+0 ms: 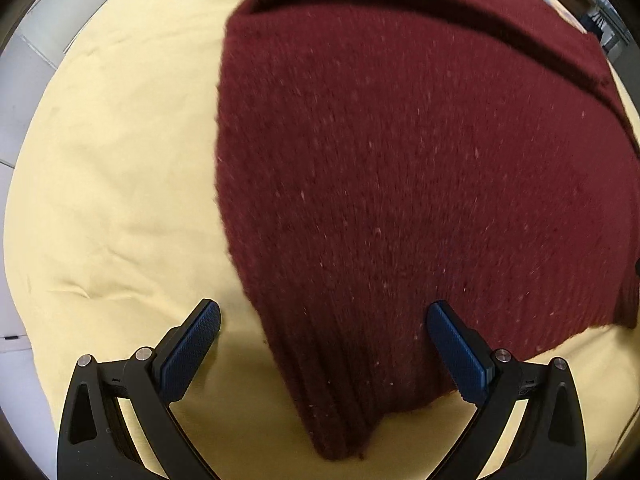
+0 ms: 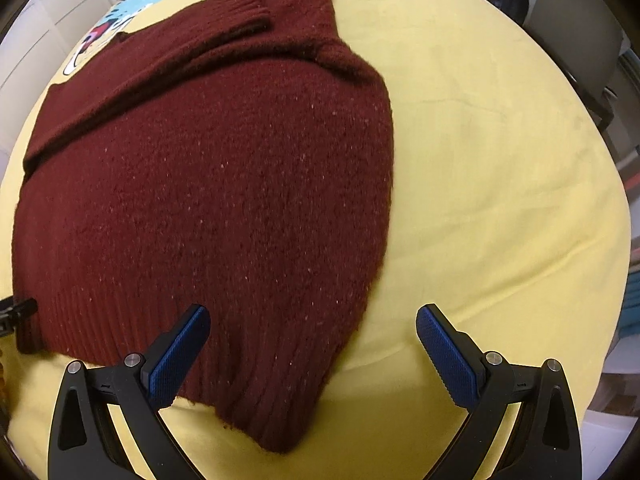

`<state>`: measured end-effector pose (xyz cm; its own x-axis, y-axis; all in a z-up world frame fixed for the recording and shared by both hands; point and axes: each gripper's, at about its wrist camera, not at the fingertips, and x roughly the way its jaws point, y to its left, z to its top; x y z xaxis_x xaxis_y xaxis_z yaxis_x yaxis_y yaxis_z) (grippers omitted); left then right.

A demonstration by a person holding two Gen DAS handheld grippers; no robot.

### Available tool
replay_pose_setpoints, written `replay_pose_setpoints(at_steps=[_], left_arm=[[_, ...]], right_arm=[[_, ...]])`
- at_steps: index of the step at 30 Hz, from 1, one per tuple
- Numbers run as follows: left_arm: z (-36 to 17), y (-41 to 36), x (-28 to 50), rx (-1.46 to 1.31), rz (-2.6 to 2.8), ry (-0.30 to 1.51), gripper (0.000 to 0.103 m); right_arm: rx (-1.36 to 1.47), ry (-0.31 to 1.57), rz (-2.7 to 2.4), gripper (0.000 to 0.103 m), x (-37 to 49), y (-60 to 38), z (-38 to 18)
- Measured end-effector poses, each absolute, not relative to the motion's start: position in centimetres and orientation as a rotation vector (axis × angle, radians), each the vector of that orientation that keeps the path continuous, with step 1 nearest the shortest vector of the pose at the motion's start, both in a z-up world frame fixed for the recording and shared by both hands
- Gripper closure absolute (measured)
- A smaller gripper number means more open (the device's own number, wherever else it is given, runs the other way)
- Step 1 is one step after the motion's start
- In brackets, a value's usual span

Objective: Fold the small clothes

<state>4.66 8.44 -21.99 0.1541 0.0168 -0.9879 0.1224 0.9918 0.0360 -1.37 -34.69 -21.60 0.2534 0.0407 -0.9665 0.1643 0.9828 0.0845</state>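
Left gripper (image 1: 324,344) spread wide, nothing between its blue pads (image 1: 192,350); the near-left hem corner of the maroon knit sweater (image 1: 400,168) lies in the gap, ungrasped. Right gripper (image 2: 312,346) likewise released, straddling the opposite hem corner, one pad (image 2: 178,354) over the ribbing, the other over bare yellow printed sheet (image 2: 500,160). Sweater lies flat on the sheet with a sleeve, ribbed cuff (image 2: 238,6) showing, already laid across the upper body; judging by this, sleeves-in is done or partly done, and the hem-to-collar fold remains.
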Motion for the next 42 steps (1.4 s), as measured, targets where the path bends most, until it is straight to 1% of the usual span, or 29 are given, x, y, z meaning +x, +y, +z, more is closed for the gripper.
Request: replay_pose_setpoints(at_steps=[6,10,11,13,15,16,17,19,21,22,23,24,25,26,27,28,32,35,37,42], left_arm=[[-22.7,8.7,4.8,0.095,-0.073,1.427,0.001],[-22.6,8.4,4.7,0.103,-0.078,1.421,0.002],[-22.7,8.7,4.2,0.102,-0.083,1.419,0.003],[-22.6,8.5,4.2,0.082,-0.111,1.419,0.016],[-22.5,8.2,4.0,0.08,-0.129,1.42,0.023],[-22.4,7.9,4.0,0.083,-0.138,1.419,0.028],[-22.3,7.7,4.0,0.085,-0.146,1.419,0.031],[-22.1,7.1,3.9,0.089,-0.167,1.416,0.042],[-22.0,6.7,3.9,0.093,-0.183,1.412,0.049],[-21.9,6.7,3.7,0.093,-0.189,1.412,0.053],[-21.8,6.7,3.6,0.101,-0.179,1.347,0.055],[-21.7,6.6,3.6,0.097,-0.189,1.348,0.06],[-21.6,6.5,3.6,0.091,-0.197,1.349,0.067],[-21.5,6.4,3.6,0.085,-0.204,1.35,0.071],[-21.5,6.0,3.6,0.076,-0.211,1.353,0.08],[-21.4,5.8,3.6,0.064,-0.22,1.358,0.084],[-21.3,5.5,3.5,0.058,-0.222,1.36,0.086],[-21.1,6.9,3.8,0.038,-0.228,1.362,0.09],[-20.8,6.5,4.0,0.015,-0.231,1.359,0.093],[-19.7,7.3,4.3,-0.033,-0.256,1.344,0.093]], right_arm=[[0.179,1.397,-0.058,0.0,-2.1,-33.8,-23.5],[0.168,1.42,-0.05,0.0,-1.8,-33.2,-23.8],[0.174,1.424,-0.045,0.0,-1.7,-33.1,-23.9],[0.191,1.433,-0.038,0.002,-2.0,-33.3,-24.1],[0.215,1.438,-0.025,0.012,-2.2,-33.3,-24.3],[0.222,1.442,-0.021,0.021,-2.2,-33.4,-24.4],[0.229,1.448,-0.019,0.03,-2.3,-33.4,-24.4],[0.239,1.45,-0.01,0.034,-2.4,-33.4,-24.5],[0.245,1.449,-0.002,0.039,-2.5,-33.3,-24.4],[0.25,1.45,0.003,0.044,-2.4,-33.1,-24.3],[0.253,1.451,0.006,0.049,-2.4,-33.1,-24.3],[0.257,1.452,0.008,0.052,-2.3,-33.1,-24.2],[0.265,1.451,0.014,0.06,-2.3,-33.1,-24.1],[0.28,1.449,0.027,0.069,-2.3,-33.1,-24.0],[0.291,1.451,0.036,0.073,-2.3,-33.1,-24.0],[0.305,1.451,0.048,0.077,-2.4,-33.1,-23.9],[0.319,1.449,0.066,0.084,-1.8,-34.0,-23.5],[0.324,1.444,0.076,0.087,-1.7,-34.2,-23.1],[0.327,1.43,0.079,0.088,-1.7,-34.2,-22.5],[0.337,1.386,0.097,0.09,-1.3,-34.9,-20.7]])
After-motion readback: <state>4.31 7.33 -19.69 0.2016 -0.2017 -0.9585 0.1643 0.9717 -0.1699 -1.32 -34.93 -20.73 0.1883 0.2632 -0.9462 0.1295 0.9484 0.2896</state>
